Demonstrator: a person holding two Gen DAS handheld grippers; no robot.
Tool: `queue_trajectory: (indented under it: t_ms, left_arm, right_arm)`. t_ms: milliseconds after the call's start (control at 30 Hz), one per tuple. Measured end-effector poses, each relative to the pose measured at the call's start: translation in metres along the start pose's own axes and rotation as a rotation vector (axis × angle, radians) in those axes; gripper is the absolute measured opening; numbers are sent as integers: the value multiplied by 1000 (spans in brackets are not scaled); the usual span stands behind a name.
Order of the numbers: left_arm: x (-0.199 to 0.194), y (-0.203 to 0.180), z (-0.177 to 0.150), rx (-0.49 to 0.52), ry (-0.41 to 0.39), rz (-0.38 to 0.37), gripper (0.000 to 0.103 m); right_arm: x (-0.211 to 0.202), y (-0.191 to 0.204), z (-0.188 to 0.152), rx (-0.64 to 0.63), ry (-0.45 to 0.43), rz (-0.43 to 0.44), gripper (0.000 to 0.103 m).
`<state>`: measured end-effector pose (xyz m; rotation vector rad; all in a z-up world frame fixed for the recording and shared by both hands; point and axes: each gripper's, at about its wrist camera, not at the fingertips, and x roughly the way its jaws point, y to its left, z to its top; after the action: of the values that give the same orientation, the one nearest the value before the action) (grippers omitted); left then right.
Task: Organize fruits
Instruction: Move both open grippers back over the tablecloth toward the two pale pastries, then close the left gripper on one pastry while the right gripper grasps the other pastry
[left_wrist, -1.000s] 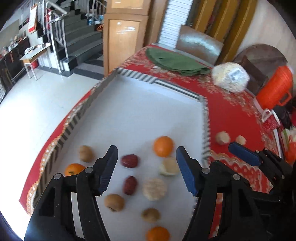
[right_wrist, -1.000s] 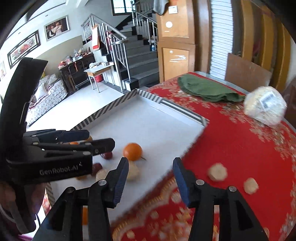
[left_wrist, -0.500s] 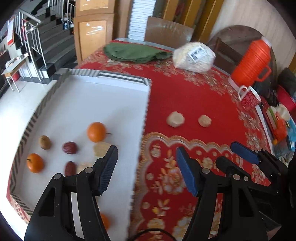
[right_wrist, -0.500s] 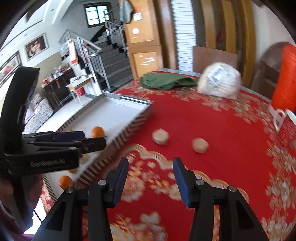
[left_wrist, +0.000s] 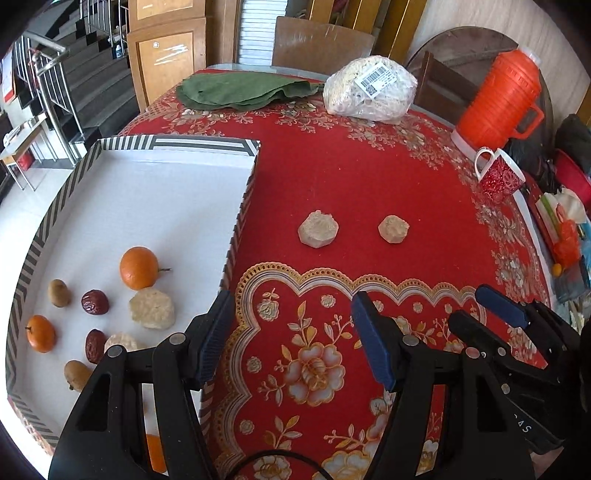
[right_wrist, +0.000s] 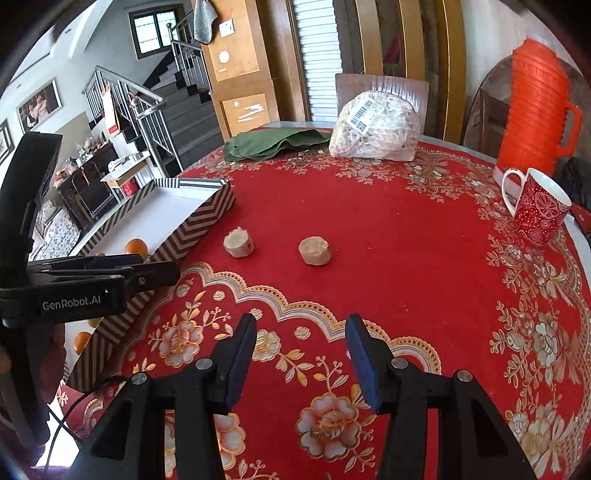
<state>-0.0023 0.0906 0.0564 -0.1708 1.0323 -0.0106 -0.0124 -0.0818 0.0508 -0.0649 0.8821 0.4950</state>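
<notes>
Both claws hang wide open and empty above the red bench: the left claw near the tray's right wall, the right claw nearer the two pale chunks lying outside it. These crumbly-looking pieces could break under a hard squeeze, or get nudged away; a low carry could clip the tray wall, scattering the oranges and dates inside.
</notes>
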Motion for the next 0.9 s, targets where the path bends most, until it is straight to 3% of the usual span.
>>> queue_trajectory:
  t_ms: [300,533,900]
  left_arm:
    - [6,-9,7,21,6,16,66]
    - [13,-6,26,27,59,-41,66]
    - [58,-8,61,25,145,-60,66]
  right_arm:
    - [15,-3,11,-20,17,11,48]
    - [29,-4,20,-44,49,3,48]
    - [45,-15,33,-37,70,-2,48]
